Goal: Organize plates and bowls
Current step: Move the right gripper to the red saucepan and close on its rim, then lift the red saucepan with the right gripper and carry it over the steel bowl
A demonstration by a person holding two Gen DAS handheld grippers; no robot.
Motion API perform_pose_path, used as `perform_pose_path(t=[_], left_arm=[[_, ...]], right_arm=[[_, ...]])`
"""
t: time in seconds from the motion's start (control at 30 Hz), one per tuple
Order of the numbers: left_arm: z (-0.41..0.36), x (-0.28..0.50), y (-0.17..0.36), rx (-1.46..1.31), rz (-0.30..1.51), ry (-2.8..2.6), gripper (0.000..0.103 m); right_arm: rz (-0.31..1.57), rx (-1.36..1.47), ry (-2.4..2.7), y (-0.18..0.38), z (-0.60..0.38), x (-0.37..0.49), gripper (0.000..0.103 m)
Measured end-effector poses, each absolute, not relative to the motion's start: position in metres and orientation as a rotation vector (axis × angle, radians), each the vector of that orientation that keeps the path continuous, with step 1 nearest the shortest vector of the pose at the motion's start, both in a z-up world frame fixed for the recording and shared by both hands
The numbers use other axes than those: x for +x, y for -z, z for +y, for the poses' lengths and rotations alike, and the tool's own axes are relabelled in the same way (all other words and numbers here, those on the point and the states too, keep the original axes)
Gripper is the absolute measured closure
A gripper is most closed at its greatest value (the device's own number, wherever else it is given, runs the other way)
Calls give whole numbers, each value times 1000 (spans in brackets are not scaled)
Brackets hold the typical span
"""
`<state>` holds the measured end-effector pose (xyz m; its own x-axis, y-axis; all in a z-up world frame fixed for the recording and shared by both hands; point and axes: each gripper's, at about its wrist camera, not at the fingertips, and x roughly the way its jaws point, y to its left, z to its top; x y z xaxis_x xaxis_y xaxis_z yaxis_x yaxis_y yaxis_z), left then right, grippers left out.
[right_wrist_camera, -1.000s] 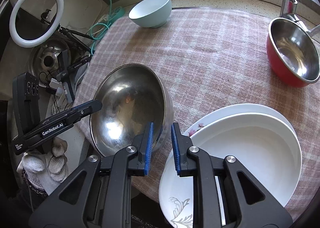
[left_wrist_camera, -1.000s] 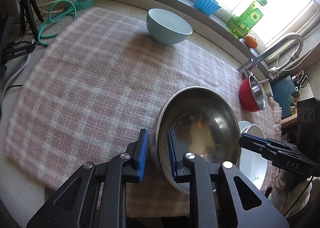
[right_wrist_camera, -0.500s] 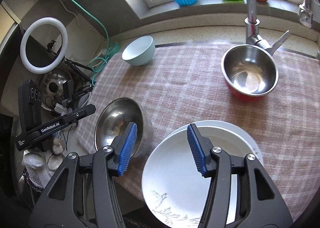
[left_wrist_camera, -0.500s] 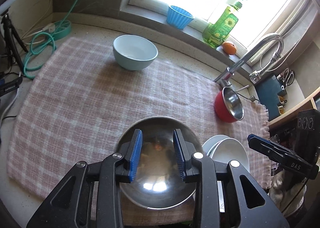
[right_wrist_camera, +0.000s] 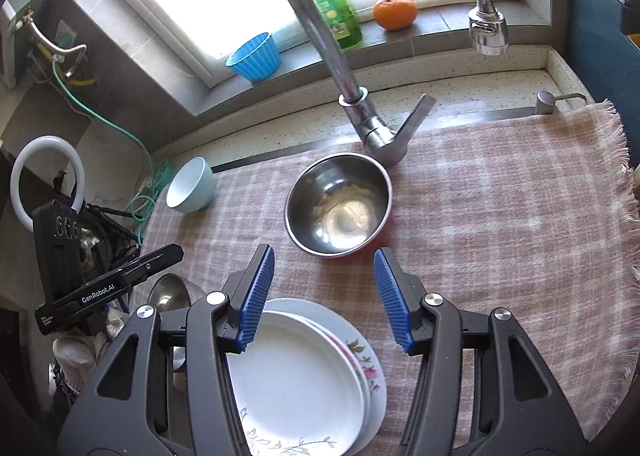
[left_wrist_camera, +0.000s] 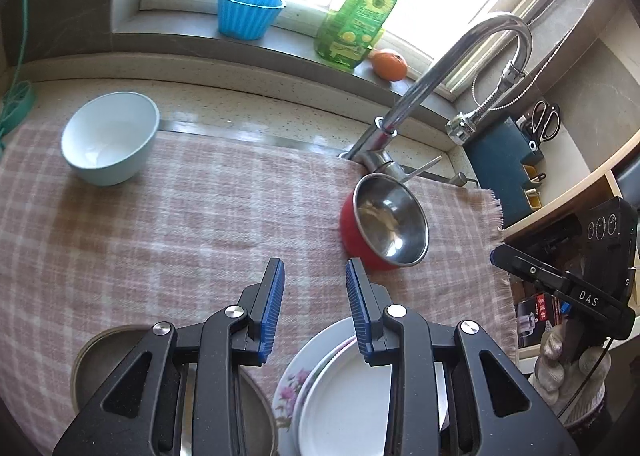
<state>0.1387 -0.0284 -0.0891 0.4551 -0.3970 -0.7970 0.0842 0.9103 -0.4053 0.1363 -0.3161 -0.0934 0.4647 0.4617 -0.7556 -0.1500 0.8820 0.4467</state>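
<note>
left gripper: fingers apart, empty; steel bowl at 7 | right gripper: apart, empty; plates at 6

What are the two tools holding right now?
Nothing. The left tool and the right tool are both open and empty above the cloth; their jaws have just been opening.
</note>
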Motion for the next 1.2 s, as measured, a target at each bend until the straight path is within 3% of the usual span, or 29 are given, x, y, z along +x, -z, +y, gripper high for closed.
perform_pose_path(t=[0.33, 0.77, 1.0, 1.2], left_arm=[[-73, 199, 120, -312, 1170, 324, 73], [-88, 226, 145, -303, 1244, 307, 73], [-91, 226, 150, -288, 1251, 317, 91], [-96, 226, 151, -284, 1252, 321, 94]], right_arm=[[1119, 415, -353, 139, -329, 178, 49], [1183, 500, -372, 166, -327, 202, 70], [1204, 503, -368, 174, -322, 209, 86], [1204, 478, -360, 172, -318, 210, 91]])
